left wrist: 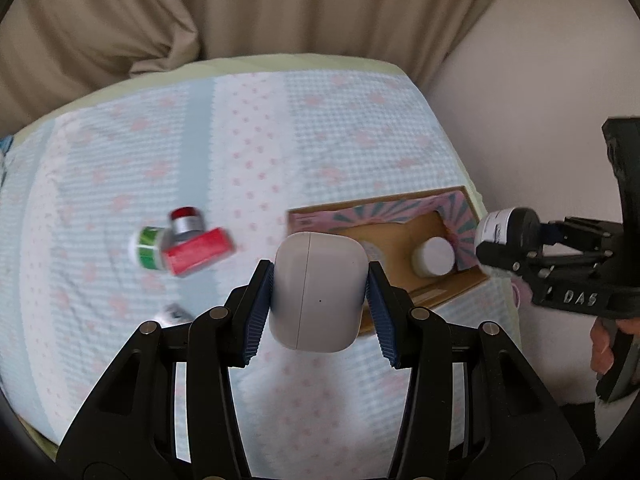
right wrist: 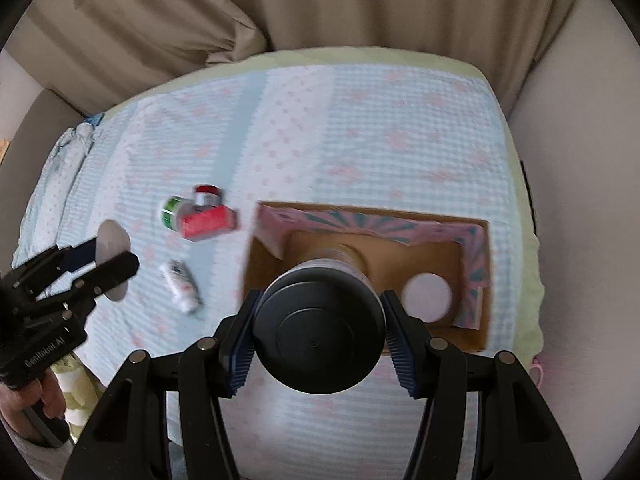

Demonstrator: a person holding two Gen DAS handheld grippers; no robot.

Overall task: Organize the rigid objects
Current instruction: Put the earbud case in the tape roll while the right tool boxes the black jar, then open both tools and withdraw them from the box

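My left gripper is shut on a white earbud case, held above the bed just left of the cardboard box. My right gripper is shut on a black-capped jar, held over the box's near left part. The box holds a white-lidded jar. A red box, a green-labelled jar, a red-capped silver jar and a small white tube lie on the bedspread to the left. The right gripper also shows in the left wrist view, the left gripper in the right wrist view.
The patterned bedspread covers the bed. Beige curtains hang behind. A pale wall borders the right side. The box has a pink patterned lining.
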